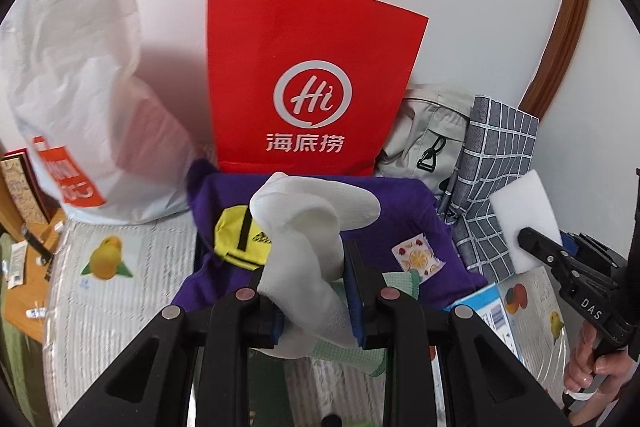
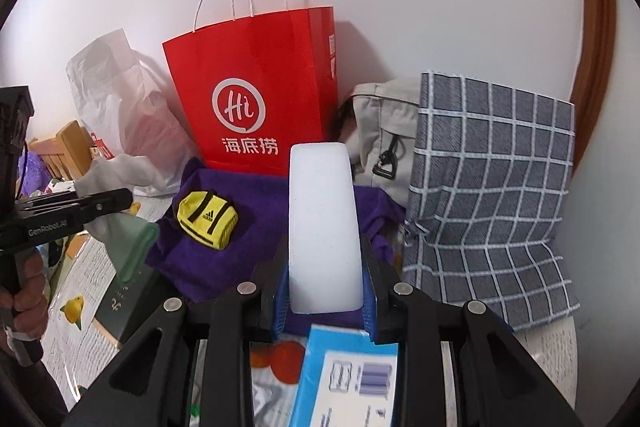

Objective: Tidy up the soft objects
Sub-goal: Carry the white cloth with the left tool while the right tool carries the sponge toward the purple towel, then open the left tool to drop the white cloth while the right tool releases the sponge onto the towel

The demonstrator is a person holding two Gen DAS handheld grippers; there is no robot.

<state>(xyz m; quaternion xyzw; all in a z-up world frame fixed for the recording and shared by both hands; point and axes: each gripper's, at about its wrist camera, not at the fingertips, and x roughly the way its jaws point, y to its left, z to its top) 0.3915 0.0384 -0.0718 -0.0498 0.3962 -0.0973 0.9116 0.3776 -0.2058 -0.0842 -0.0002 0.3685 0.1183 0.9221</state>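
Note:
My left gripper (image 1: 312,291) is shut on a white sock (image 1: 308,227) with a green cuff, held above a purple cloth (image 1: 384,211). On that cloth lie a small yellow pouch (image 1: 240,239) and a fruit-print sachet (image 1: 418,257). My right gripper (image 2: 326,291) is shut on a white sponge block (image 2: 322,219) that stands up between its blue pads. A red paper bag (image 1: 308,79) stands upright against the wall behind the cloth. From the right wrist view the left gripper (image 2: 120,201) shows at the left, the sock (image 2: 116,167) in it.
A white plastic bag (image 1: 76,83) leans left of the red bag. A beige bag (image 2: 384,131) and a grey checked cloth (image 2: 488,187) sit at the right. A blue-and-white box (image 2: 348,375) lies below the right gripper. The table wears a fruit-print cover (image 1: 120,267).

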